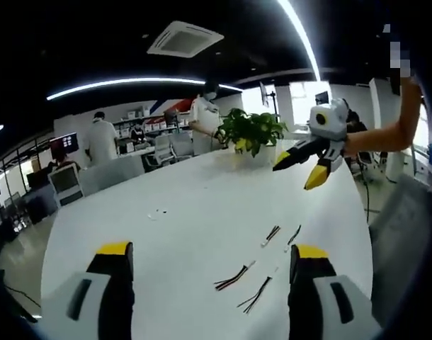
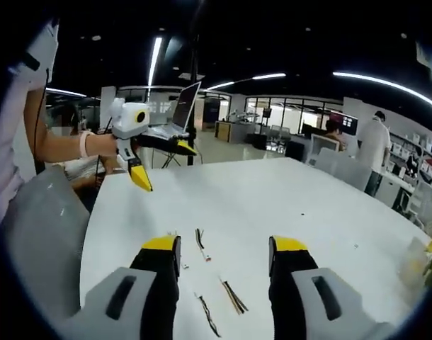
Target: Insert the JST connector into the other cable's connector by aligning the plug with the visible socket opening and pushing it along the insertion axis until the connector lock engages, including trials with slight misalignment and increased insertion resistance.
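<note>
Office space stretches behind a wide white tabletop point(image 1: 202, 205), with strip lights overhead, a ceiling vent point(image 1: 185, 38) and people in white coats standing by desks and shelves at the back. A potted plant point(image 1: 251, 131) stands at the far end of the tabletop in the left gripper view.

Four short cables lie loose on the white surface. In the left gripper view, two of them lie between the left gripper point(image 1: 210, 258) and its upper field: one cable point(image 1: 234, 276) left of another point(image 1: 256, 294), both close to the jaw tips. Further off lie a third cable point(image 1: 272, 234) and a fourth point(image 1: 294, 234), side by side and a little apart. Their connector ends are too small to tell plug from socket (only pale tips show).

The left gripper's jaws stand wide apart with nothing between them. The right gripper point(image 1: 307, 166) hangs in the air above the far side of the tabletop, held by a bare forearm point(image 1: 382, 136), its yellow-tipped jaws spread and empty.

In the right gripper view, the right gripper point(image 2: 225, 246) is likewise spread and empty, with cables on the tabletop between and just beyond its jaws.
</note>
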The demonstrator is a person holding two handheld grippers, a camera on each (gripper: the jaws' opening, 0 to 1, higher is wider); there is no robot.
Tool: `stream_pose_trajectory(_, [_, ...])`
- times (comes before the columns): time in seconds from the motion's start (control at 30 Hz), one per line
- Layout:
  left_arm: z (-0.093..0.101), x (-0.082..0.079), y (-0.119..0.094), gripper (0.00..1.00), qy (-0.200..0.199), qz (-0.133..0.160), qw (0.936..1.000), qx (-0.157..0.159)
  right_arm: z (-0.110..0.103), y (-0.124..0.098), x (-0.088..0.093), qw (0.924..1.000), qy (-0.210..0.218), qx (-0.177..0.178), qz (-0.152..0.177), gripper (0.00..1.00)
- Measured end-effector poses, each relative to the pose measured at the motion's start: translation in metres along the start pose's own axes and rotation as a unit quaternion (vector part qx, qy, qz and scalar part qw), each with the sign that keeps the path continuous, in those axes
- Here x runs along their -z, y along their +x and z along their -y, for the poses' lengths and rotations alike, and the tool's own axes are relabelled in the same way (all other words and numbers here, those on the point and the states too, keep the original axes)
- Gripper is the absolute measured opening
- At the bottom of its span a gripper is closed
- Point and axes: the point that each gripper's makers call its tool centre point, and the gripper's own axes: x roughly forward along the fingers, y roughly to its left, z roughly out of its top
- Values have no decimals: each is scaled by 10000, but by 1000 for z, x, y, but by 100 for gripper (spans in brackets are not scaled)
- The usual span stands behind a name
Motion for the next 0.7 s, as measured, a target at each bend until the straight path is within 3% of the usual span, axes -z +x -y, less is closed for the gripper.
stream_pose_trajectory(0.1, [-8, 9, 8, 90, -4, -71, 10000, 6, 0, 5, 9, 9999, 55, -42, -88, 48])
stream_pose_trajectory(0.37, [9, 17, 20, 89, -48, -245, 9996, 149, 7, 15, 43, 9993, 10, 16, -379, 46])
stream_pose_trajectory(0.57, [20, 17, 32, 88, -206, -45, 9991, 368, 6, 18, 49, 9997, 41, -35, -244, 45])
stream_pose_trajectory(0.7, [24, 21, 39, 88, -124, -63, 9989, 440, 3, 22, 50, 9997, 55, -136, -177, 44])
